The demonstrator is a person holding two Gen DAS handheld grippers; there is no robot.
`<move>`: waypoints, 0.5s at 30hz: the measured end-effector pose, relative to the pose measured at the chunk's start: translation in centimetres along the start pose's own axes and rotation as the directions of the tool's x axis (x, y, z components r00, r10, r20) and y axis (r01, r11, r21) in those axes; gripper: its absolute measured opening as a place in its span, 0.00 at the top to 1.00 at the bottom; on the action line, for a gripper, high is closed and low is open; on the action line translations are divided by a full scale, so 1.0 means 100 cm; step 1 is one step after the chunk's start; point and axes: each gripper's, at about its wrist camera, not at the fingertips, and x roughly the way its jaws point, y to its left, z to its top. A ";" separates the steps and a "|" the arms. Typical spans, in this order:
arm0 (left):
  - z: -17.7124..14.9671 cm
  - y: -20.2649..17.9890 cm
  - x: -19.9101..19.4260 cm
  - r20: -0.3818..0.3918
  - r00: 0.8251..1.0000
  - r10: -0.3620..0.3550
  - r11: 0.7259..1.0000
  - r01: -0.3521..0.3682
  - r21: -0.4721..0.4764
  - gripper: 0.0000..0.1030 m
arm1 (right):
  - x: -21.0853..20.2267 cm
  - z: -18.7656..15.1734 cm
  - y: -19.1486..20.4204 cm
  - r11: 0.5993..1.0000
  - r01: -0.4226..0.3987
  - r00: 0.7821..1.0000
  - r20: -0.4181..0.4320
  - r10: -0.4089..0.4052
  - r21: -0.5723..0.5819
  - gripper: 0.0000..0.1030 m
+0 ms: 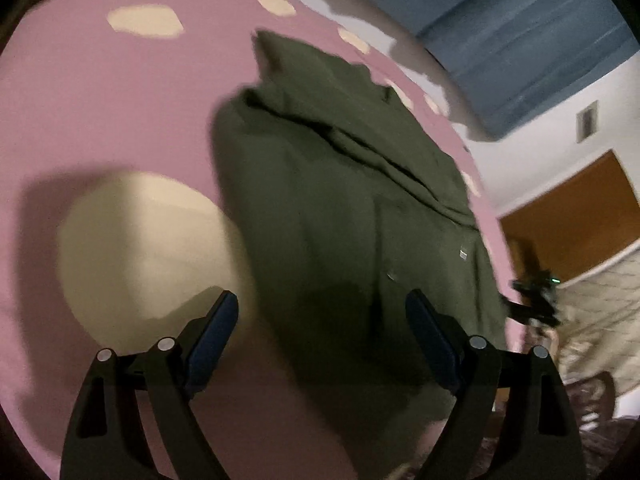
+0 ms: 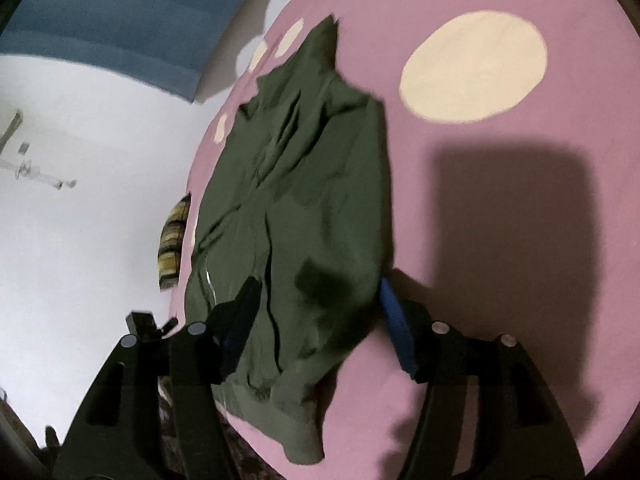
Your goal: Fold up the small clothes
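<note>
Garment: a dark olive green garment (image 1: 352,216) lies spread on a pink sheet (image 1: 100,120) with cream spots; creases run across its far part, and a ribbed hem (image 2: 296,420) at its near end hangs a little past the sheet's near edge.
Place: in the left wrist view the garment fills the middle and right of the sheet, next to 1 large cream spot (image 1: 148,256) on its left; in the right wrist view the same spot (image 2: 474,66) sits far and to its right.
Left gripper: the left gripper (image 1: 322,312) hovers over the garment's near part, fingers (image 1: 214,334) spread wide with nothing between them but the cloth below, not pinched.
Right gripper: the right gripper (image 2: 320,308) is above the garment's near end, fingers (image 2: 394,316) apart and holding nothing; the left finger is over the cloth, the right one just past its right edge.
Background: a white wall (image 2: 80,140), a blue curtain (image 1: 520,32).
</note>
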 end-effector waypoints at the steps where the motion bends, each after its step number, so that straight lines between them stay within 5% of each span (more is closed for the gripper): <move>1: -0.002 -0.001 0.003 -0.012 1.000 -0.013 1.000 0.013 0.002 0.18 | 0.002 -0.003 0.001 1.000 -0.007 1.000 -0.015 0.006 -0.011 0.38; 3: -0.005 -0.005 0.004 -0.006 1.000 -0.015 1.000 0.015 0.023 0.16 | 0.009 -0.009 0.006 0.999 -0.023 0.999 -0.048 0.021 -0.037 0.37; 8: -0.010 -0.016 0.015 -0.073 0.986 -0.152 0.988 0.155 0.029 0.16 | 0.024 -0.020 0.019 0.990 -0.111 0.986 -0.136 0.100 -0.082 0.36; 12: -0.025 -0.037 0.023 -0.071 0.989 -0.133 0.981 0.141 0.130 0.14 | 0.034 -0.033 0.031 0.977 -0.160 0.968 -0.215 0.127 -0.142 0.36; 15: -0.023 -0.045 0.033 -0.096 0.977 -0.189 0.972 0.200 0.121 0.14 | 0.040 -0.042 0.043 0.964 -0.175 0.959 -0.257 0.121 -0.199 0.34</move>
